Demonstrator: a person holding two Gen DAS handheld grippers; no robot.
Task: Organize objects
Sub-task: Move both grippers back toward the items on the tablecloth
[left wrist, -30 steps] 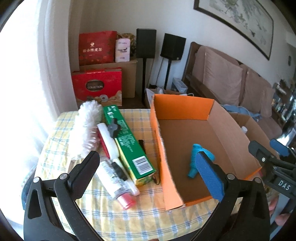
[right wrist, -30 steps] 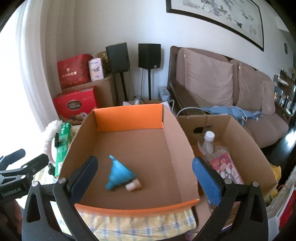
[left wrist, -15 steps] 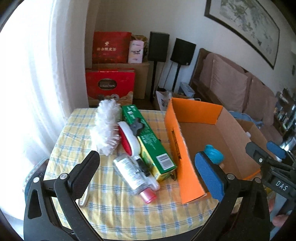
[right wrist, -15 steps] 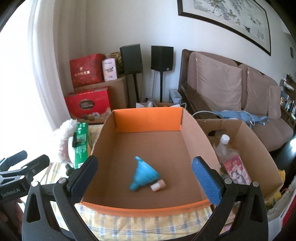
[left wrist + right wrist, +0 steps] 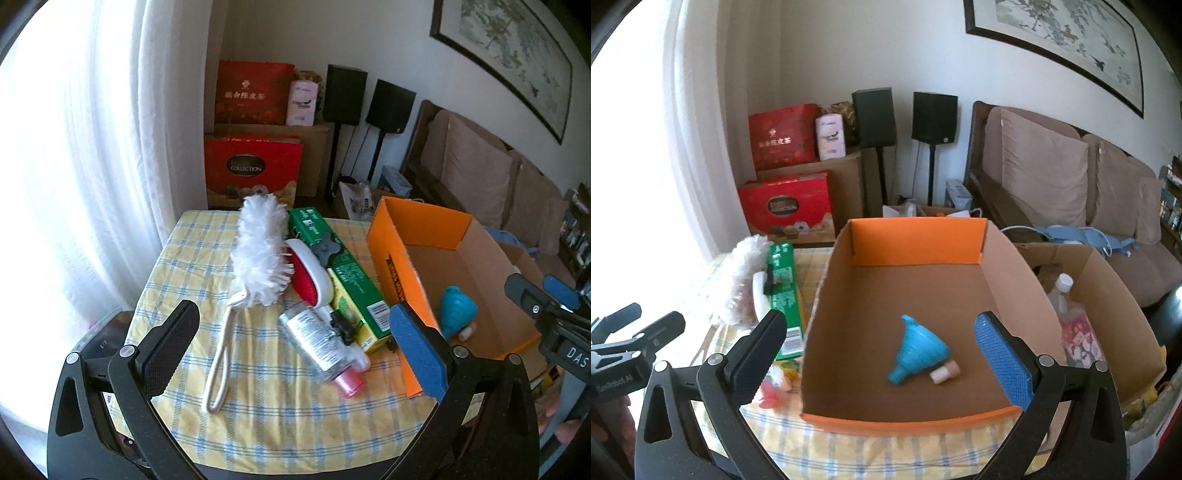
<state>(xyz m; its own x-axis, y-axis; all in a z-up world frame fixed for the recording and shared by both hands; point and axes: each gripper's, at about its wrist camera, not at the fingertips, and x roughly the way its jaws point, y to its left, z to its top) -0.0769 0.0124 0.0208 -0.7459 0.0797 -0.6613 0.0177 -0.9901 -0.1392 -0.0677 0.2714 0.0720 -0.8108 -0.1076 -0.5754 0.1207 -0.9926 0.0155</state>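
Note:
An orange cardboard box (image 5: 916,243) stands on the checked tablecloth (image 5: 280,402); it also shows in the left wrist view (image 5: 397,273). A blue funnel (image 5: 919,350) and a small pale cap (image 5: 945,372) lie inside it. Left of the box lie a white duster (image 5: 260,254), a red and white brush (image 5: 308,273), a green carton (image 5: 341,273) and a clear tube with a pink cap (image 5: 325,343). My left gripper (image 5: 295,347) is open above the near table edge, empty. My right gripper (image 5: 882,354) is open over the box's near wall, empty.
A second open cardboard box (image 5: 1108,295) with a bottle and packets stands right of the table. A brown sofa (image 5: 1071,177), two black speakers (image 5: 905,114) and red gift boxes (image 5: 783,199) line the far wall. A white curtain (image 5: 92,166) hangs at the left.
Both grippers have pulled back and up, so more of the table and box shows. The left view has swung left, bringing the duster's wire handle into sight. Nothing was taken hold of.

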